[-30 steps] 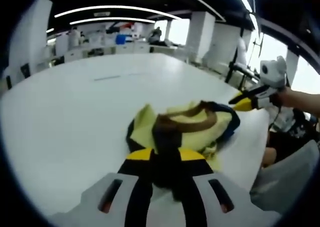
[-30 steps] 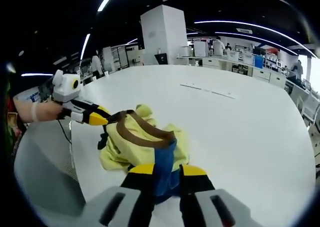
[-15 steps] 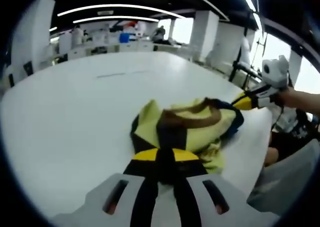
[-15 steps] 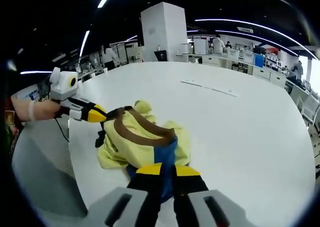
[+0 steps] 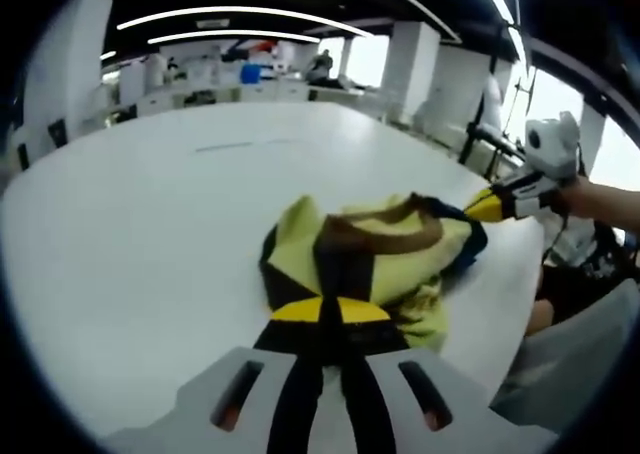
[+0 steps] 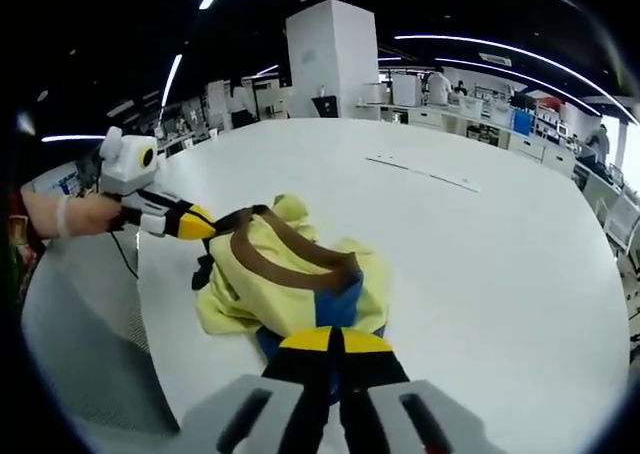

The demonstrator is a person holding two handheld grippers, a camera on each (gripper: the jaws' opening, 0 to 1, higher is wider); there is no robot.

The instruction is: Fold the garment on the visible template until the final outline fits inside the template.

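Observation:
A crumpled yellow garment (image 5: 385,249) with a brown collar band (image 5: 385,236) and dark blue trim lies near the edge of a large white table (image 5: 150,214). My left gripper (image 5: 322,319) is shut on a dark part of the garment at its near side. In the right gripper view the same garment (image 6: 290,279) shows its brown band (image 6: 262,264) and a blue panel (image 6: 340,309); my right gripper (image 6: 335,339) is shut on that blue part. Each gripper appears in the other's view, the right gripper (image 5: 492,206) at the garment's far end and the left gripper (image 6: 185,222) likewise.
A person's hand (image 5: 590,196) and hand (image 6: 70,214) hold the grippers. A faint line marking (image 5: 235,146) crosses the far table, also seen as a faint line (image 6: 420,172). The table edge (image 5: 520,304) runs close to the garment. Desks and pillars stand behind.
Both cameras have edged a little closer over the garment. Both grippers' jaws have drawn closer together on the cloth. The garment's heap looks nearly unchanged.

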